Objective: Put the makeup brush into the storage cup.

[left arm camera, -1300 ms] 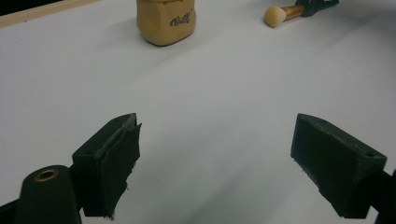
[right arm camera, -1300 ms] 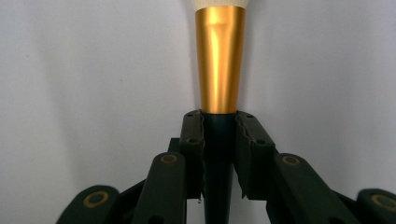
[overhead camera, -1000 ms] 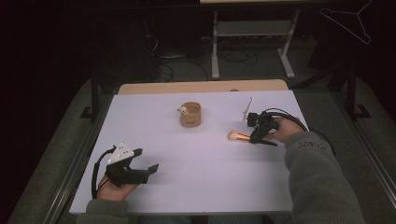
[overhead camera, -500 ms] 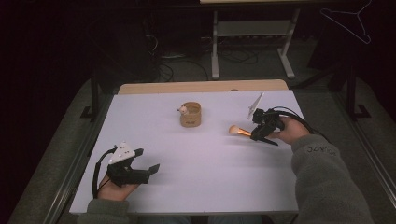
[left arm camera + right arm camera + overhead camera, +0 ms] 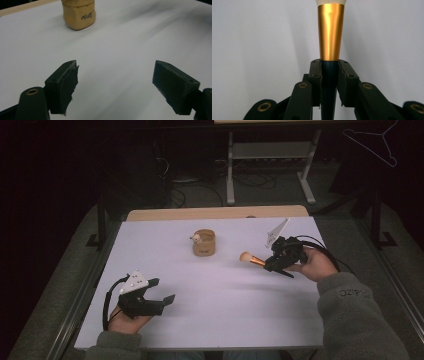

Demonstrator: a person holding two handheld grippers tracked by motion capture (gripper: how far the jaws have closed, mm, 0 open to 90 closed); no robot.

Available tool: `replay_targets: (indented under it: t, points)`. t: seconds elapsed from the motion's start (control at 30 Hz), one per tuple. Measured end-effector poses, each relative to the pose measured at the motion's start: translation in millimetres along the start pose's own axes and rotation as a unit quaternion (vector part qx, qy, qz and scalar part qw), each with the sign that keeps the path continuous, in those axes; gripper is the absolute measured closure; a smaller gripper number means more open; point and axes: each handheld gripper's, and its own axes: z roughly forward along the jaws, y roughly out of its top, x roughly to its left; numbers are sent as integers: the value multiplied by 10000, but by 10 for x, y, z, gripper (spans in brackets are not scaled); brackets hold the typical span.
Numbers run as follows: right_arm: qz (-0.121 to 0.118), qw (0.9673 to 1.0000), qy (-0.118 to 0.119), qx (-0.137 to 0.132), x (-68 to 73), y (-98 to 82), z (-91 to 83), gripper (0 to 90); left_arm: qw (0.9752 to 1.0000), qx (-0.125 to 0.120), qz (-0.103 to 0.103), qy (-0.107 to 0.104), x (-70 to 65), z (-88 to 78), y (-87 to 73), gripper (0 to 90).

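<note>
At the lower left of the high view, the left tongs (image 5: 162,292) are resting on the white desk (image 5: 220,320) with their jaws gaping and nothing between them; they have just been narrowing a little. Near the upper middle the tan holder (image 5: 204,243) is standing well apart from both hands. At the right, the right tongs (image 5: 271,262) are clamping the dark handle of the makeup brush (image 5: 251,259) and holding it above the desk, bristles pointing left toward the holder; since they are pinching only that thin tapered handle, the brush is probably at risk of swivelling or slipping, or of tipping the light holder.

Brush (image 5: 330,32) bristles cut by top edge; cup (image 5: 78,13) top cut off.
</note>
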Motion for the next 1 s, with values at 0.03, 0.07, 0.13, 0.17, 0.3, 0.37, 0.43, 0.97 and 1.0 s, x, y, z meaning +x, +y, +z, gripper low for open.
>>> replay_targets:
  t: [0.03, 0.07, 0.13, 0.17, 0.3, 0.37, 0.43, 0.97, 1.0]
  points:
    - [-31, 9999, -13, -116, 72, 4, -31, 739, 10000, -50, -12, -32, -11, 8, 8, 212]
    - [-25, 9999, 4, -156, 115, 7, -44, 739, 10000, -30, 30, -58, -20, 8, 25, 219]
    - [-64, 9997, -12, -217, 154, 11, -59, 738, 9999, -87, 29, -146, -51, 20, 66, 224]
    - [-93, 9993, -4, -357, 235, 22, -87, 739, 9997, -103, 53, -199, -68, 27, 94, 239]
    - [-121, 9985, -4, -530, 358, 53, -129, 738, 9990, -134, 150, -406, -148, 85, 210, 246]
    - [-226, 9974, -4, -683, 521, 120, -172, 738, 9984, -135, 204, -501, -198, 130, 269, 252]
    - [-312, 9963, 18, -800, 620, 163, -187, 738, 9972, -118, 334, -663, -278, 214, 359, 259]
    - [-311, 9853, 259, -1661, 1106, 392, 122, 737, 9890, 107, 480, -1398, -555, 510, 518, 340]
    - [-311, 9853, 259, -1661, 1106, 392, 122, 737, 9886, 76, 449, -1436, -567, 522, 506, 340]
